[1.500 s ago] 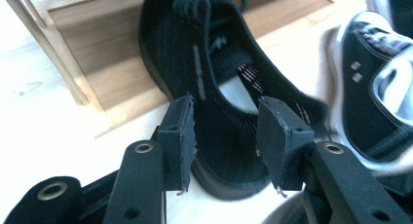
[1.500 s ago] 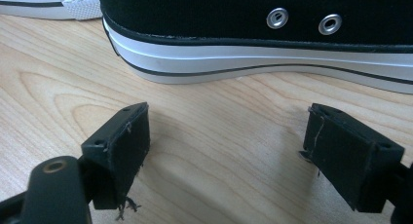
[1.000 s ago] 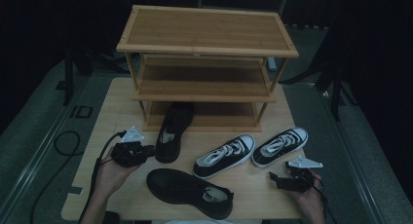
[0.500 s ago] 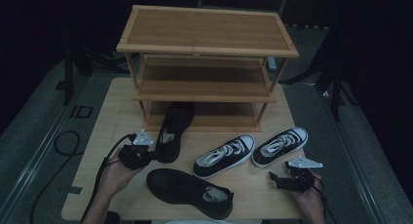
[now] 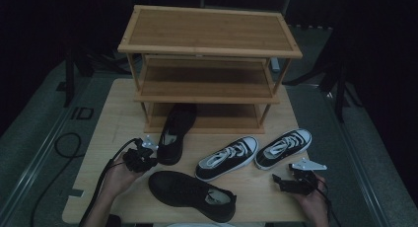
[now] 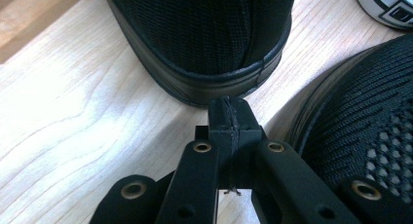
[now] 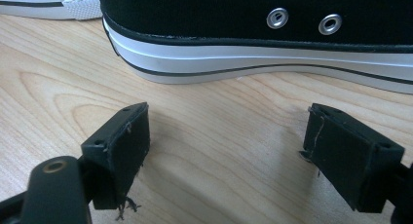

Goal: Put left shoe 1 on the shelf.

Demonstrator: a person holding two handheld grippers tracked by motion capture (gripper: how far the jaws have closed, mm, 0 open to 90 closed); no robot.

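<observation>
A black shoe [image 5: 176, 131] lies with its toe under the bottom shelf of the bamboo rack [image 5: 209, 39]. My left gripper [image 5: 150, 162] is at its heel. In the left gripper view that gripper [image 6: 229, 124] is shut, pads pressed together with nothing between them, tips right against the heel [image 6: 204, 44]. A second black shoe [image 5: 192, 195] [image 6: 355, 131] lies at the table's front. My right gripper [image 5: 277, 180] rests low at the front right. In its own view it [image 7: 234, 151] is open over bare wood, just short of a black-and-white sneaker [image 7: 253, 29].
Two black-and-white sneakers [image 5: 226, 158] [image 5: 283, 148] lie side by side in front of the rack. The rack's three shelves are bare. The wooden table [image 5: 113, 118] stands on grey flooring, and a cable [image 5: 64, 148] trails off its left edge.
My left hand has moved down and right to the heel of the black shoe by the rack. The right hand has stayed still.
</observation>
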